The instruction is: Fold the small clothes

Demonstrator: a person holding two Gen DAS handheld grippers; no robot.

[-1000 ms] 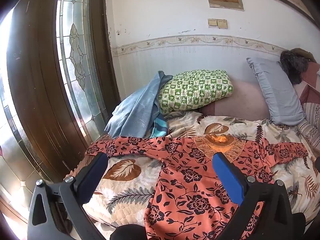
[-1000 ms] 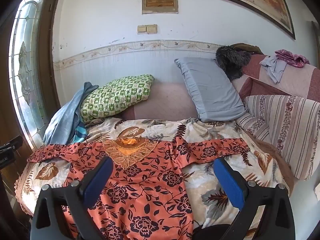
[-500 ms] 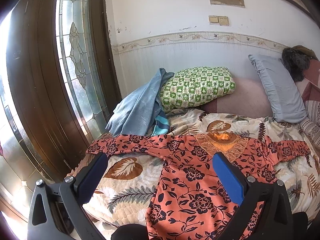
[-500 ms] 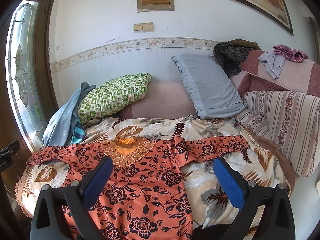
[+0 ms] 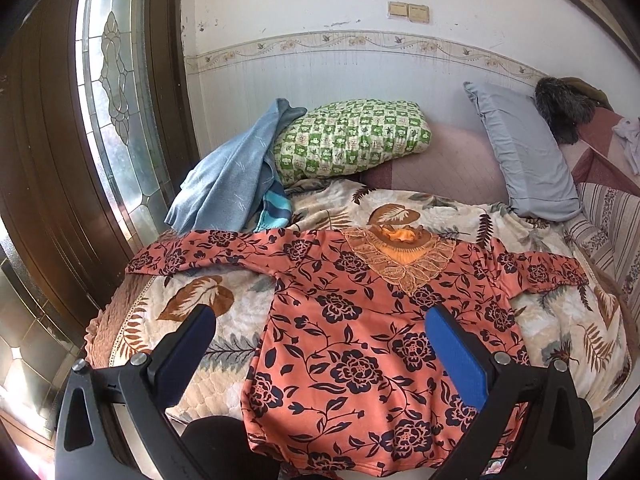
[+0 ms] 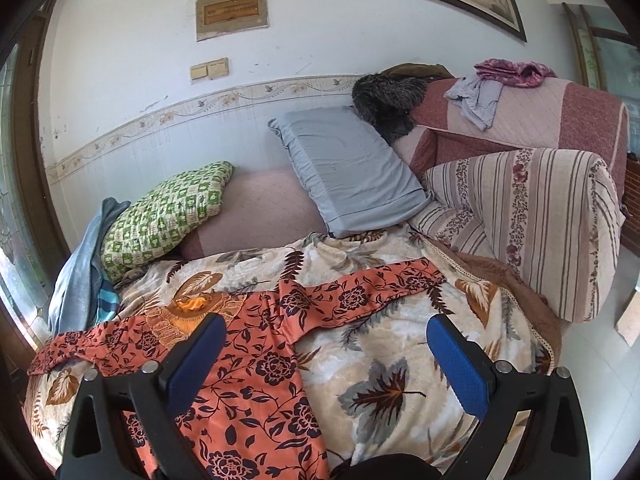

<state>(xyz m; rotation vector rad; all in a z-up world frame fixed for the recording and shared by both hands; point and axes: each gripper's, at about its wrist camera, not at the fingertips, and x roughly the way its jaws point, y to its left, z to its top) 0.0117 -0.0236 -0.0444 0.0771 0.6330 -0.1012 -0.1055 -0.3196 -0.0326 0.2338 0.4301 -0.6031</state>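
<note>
An orange top with dark flowers [image 5: 360,320] lies spread flat, front up, on the leaf-print blanket [image 5: 224,304], both sleeves stretched out sideways. My left gripper [image 5: 320,344] is open and empty, held above the top's lower body. In the right wrist view the top [image 6: 256,368] fills the lower left, its right sleeve [image 6: 360,292] reaching across the blanket [image 6: 400,368]. My right gripper [image 6: 326,348] is open and empty, held above the top's right side and the blanket beside it.
A blue cloth [image 5: 228,176] and a green checked pillow [image 5: 352,136] lie at the back left, a grey pillow [image 6: 348,168] at the back. A striped sofa arm [image 6: 540,220] stands on the right. A wooden door with glass [image 5: 100,120] stands on the left.
The left gripper has turned right and down, so the top is more centred. The right gripper has swung right, toward the right sleeve and sofa. Both stay open.
</note>
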